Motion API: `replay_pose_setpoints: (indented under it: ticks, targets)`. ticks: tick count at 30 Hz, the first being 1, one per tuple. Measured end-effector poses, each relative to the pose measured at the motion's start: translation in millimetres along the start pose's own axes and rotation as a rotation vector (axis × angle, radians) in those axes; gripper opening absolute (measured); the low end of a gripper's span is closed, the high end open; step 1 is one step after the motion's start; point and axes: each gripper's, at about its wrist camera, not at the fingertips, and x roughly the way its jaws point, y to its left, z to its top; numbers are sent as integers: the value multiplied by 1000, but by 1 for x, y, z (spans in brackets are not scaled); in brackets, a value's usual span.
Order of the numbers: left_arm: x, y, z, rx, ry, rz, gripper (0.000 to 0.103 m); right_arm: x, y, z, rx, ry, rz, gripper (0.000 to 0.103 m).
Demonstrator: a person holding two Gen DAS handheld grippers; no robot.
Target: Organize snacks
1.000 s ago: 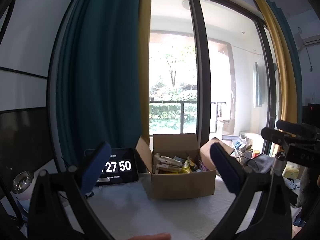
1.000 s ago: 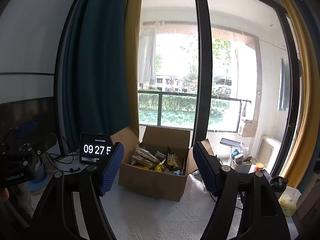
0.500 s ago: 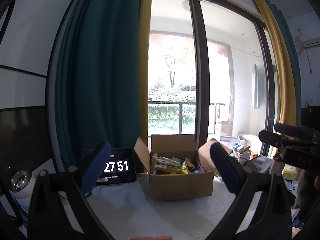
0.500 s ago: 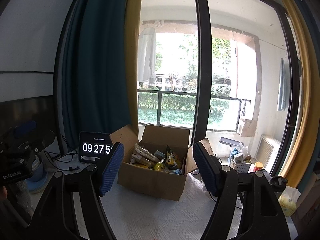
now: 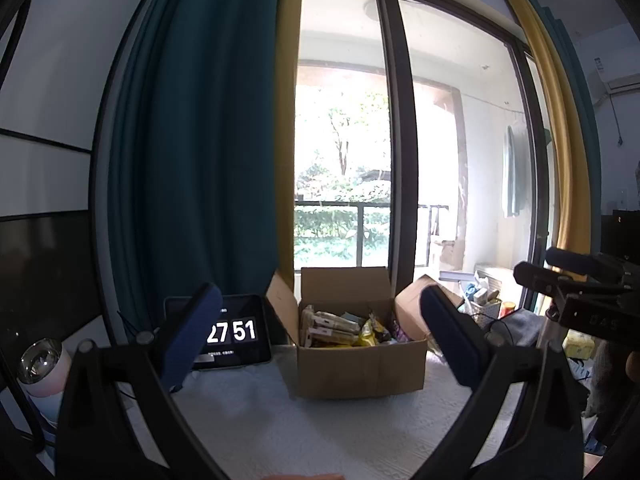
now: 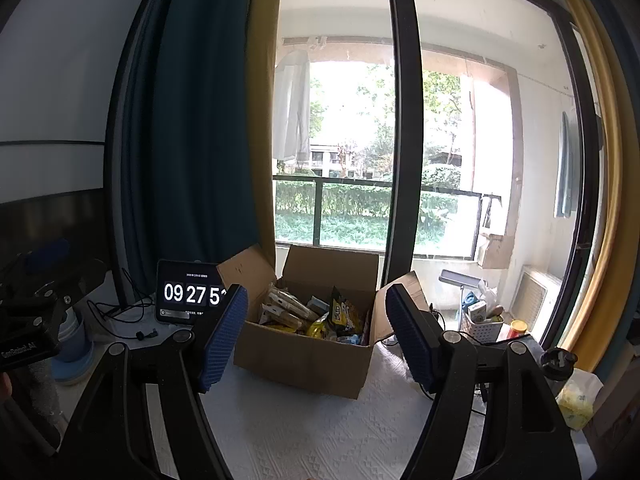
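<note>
An open cardboard box (image 5: 360, 364) (image 6: 304, 356) stands on the white cloth-covered table (image 5: 320, 428), flaps up, holding several snack packets (image 5: 344, 326) (image 6: 316, 318): pale bars on the left, yellow and dark bags in the middle. My left gripper (image 5: 320, 336) is open and empty, held in front of the box with its fingers framing it. My right gripper (image 6: 316, 340) is open and empty, also short of the box. The right gripper's body shows at the right edge of the left wrist view (image 5: 580, 296).
A tablet clock (image 5: 236, 332) (image 6: 188, 298) stands left of the box. A steel-lidded cup (image 5: 38, 364) and cables (image 6: 120, 320) lie at the far left. A white basket of items (image 6: 482, 320) and a yellow pack (image 6: 576, 400) are to the right. A window and curtains are behind.
Both grippers have drifted slightly; the box sits a little lower and nearer the centre in the views. The clock advanced by one second. Nothing was picked up.
</note>
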Motion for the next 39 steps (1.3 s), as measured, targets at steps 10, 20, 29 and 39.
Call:
replay_pose_setpoints:
  ticks: [10,20,29,39]
  targets:
    - [0,0,0,-1,0,0,101,2,-4,-1,-3,5,8,75]
    - [-1,-1,0,0,-1,-2,101,3,-6,-1,-4,6,10,75]
    - [-1,-2,-1,0,-1,-1,101,3,-7,-1,-5,6,11,75]
    - [0,0,-2,4,1,-16,101,3,-9,-3,-2,9,8,75]
